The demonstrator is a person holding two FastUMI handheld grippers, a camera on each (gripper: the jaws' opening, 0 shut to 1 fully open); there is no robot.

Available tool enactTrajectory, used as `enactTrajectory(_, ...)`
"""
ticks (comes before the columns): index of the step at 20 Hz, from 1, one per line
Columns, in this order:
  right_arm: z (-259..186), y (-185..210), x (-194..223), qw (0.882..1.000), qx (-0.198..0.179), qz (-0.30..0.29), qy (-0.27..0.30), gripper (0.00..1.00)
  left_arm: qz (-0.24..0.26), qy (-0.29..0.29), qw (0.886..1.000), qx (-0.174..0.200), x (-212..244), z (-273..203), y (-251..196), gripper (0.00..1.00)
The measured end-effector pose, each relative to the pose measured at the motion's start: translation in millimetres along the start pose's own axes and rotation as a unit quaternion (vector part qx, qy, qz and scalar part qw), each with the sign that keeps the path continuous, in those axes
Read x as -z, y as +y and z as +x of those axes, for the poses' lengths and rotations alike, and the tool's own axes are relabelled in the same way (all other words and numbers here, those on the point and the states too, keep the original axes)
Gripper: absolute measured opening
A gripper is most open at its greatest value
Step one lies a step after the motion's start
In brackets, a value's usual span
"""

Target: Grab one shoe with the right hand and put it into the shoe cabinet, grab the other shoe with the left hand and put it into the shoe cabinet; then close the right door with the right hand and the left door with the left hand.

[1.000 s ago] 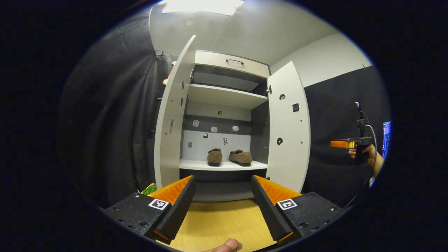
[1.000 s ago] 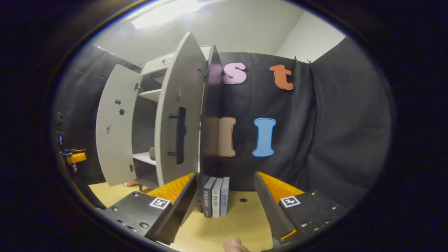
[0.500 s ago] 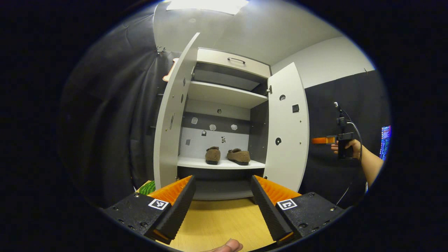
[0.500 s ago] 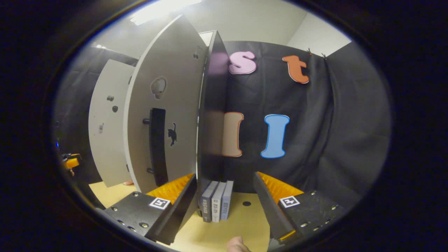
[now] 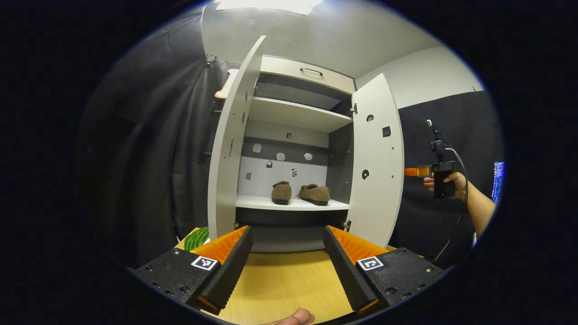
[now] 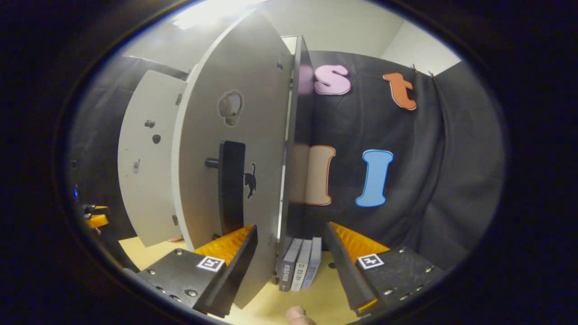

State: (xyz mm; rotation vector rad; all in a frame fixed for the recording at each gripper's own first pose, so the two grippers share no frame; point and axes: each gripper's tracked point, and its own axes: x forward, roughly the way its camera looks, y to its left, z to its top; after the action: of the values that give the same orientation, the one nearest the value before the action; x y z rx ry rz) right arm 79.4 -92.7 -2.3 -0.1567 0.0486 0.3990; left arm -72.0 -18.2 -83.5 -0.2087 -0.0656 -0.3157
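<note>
The white shoe cabinet (image 5: 298,117) stands with both doors swung out. Two brown shoes (image 5: 281,192) (image 5: 314,193) sit side by side on its lower shelf. My left gripper (image 5: 286,266) is open, low above the wooden table and facing the opening. In the right gripper view, the right door (image 6: 253,108) shows its outer face and black handle (image 6: 231,187) close up. My right gripper (image 6: 291,266) is open beside that face, left finger (image 6: 230,266) near the door's lower part. The left gripper view shows the right gripper (image 5: 416,171) behind the right door (image 5: 377,158), held by a hand (image 5: 445,183).
The left door (image 5: 230,149) juts toward me at the left of the opening. Three books (image 6: 300,271) stand on the wooden table (image 5: 280,284) beside the cabinet's side wall. A green object (image 5: 197,238) lies behind the left door. Black cloth hangs around the booth.
My right gripper has moved in toward the right door's outer face, which now looms larger. The left gripper view has shifted slightly; the shoes stay on the shelf.
</note>
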Motion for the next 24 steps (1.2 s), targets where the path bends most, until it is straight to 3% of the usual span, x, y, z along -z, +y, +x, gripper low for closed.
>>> enactTrajectory(5,14,39,-4,1.0,-0.012,-0.005,-0.007,0.89,-0.002,0.002,1.0,-0.005,2,4,3,0.96)
enactTrajectory(11,34,75,-6,0.999,-0.023,0.046,-0.017,0.89,0.007,-0.004,1.0,-0.01,-1,-1,7,0.96)
enactTrajectory(17,51,120,-8,0.995,-0.071,0.068,-0.035,0.92,0.009,0.009,1.0,-0.017,6,-2,19,0.96)
enactTrajectory(24,43,121,3,0.997,-0.056,0.044,-0.042,0.95,0.007,0.005,0.998,-0.057,-6,-9,73,0.96)
